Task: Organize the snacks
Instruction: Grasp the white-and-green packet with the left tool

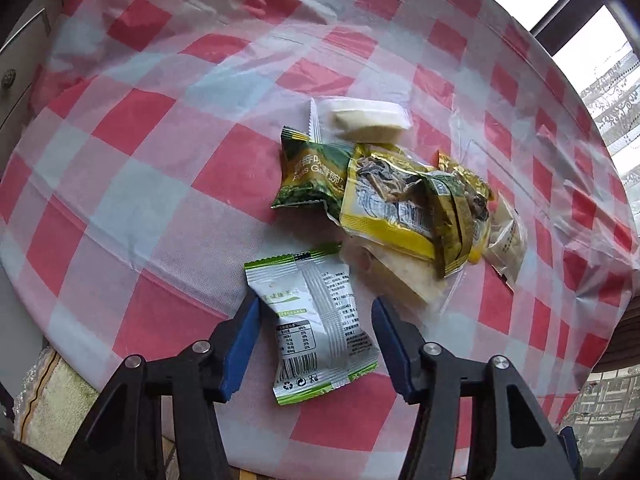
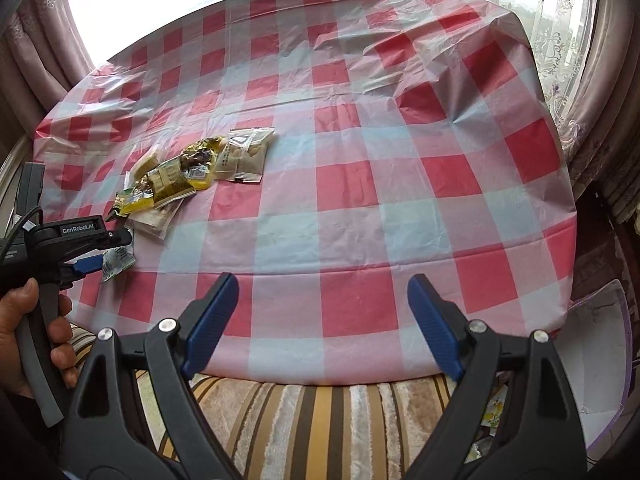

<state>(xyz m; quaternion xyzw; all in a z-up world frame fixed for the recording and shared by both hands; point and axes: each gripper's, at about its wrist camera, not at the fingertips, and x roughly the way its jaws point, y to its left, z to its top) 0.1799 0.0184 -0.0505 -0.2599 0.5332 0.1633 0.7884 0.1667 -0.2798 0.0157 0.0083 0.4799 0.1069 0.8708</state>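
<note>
Your left gripper has its blue fingers spread wide on both sides of a silver-and-green snack packet, and no pad touches the wrapper as far as I can see. This packet lies flat on the checked tablecloth, back side up, with a barcode and a nutrition table toward you.

Just beyond it, a little to the right, lies the snack pile. A pale flat packet is at the near edge, partly under a yellow packet that rests on top. A dark green packet lies to the left of the yellow one and touches it. An olive-green packet lies across the yellow one on its right side, and a cream packet is at the far right of the pile. Farthest, a clear wrapper with a white cake inside lies behind the dark green one.

Your right gripper is also wide open and holds nothing; it hovers over the near edge of the table, above a striped cushion. From this side, your left hand grips the handle of the left gripper at the far left. The pile is well apart from the right fingers. Lace curtains hang behind the table.
</note>
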